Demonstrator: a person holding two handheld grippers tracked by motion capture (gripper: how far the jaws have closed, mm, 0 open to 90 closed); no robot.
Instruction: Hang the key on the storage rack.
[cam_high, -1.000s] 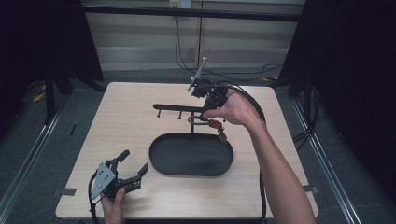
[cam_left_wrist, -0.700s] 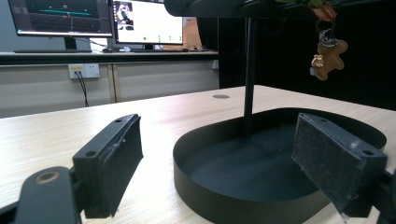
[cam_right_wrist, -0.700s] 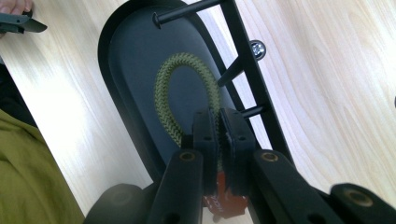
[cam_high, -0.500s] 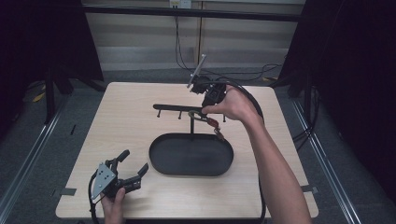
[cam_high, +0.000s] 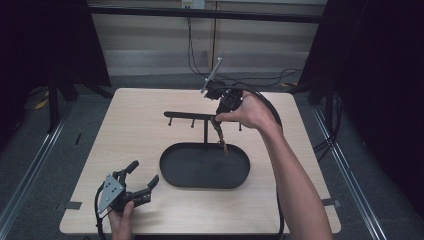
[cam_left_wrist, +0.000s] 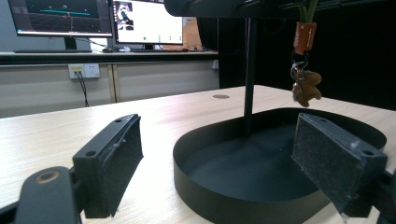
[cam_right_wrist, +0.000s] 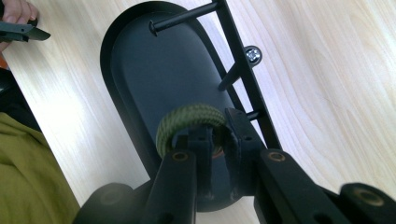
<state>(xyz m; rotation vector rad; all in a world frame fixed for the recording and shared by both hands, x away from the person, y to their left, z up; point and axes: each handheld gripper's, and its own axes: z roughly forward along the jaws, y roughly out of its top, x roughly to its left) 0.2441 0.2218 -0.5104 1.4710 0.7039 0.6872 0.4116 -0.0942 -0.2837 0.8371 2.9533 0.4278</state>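
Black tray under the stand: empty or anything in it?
Empty. The black tray shows bare floor around the stand's post; the keychain hangs above it.

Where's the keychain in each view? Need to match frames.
High view: keychain hangs right of centre, below the right hand-held gripper.
Left gripper view: upper right, dangling beside the stand's post.
Right gripper view: its green cord loop sits bottom centre, between the jaws.
Shared landmark: black oval tray.

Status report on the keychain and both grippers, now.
Right gripper shut on keychain, green loop beside stand's peg, jaws just easing. Left gripper open, idle. Tray below.
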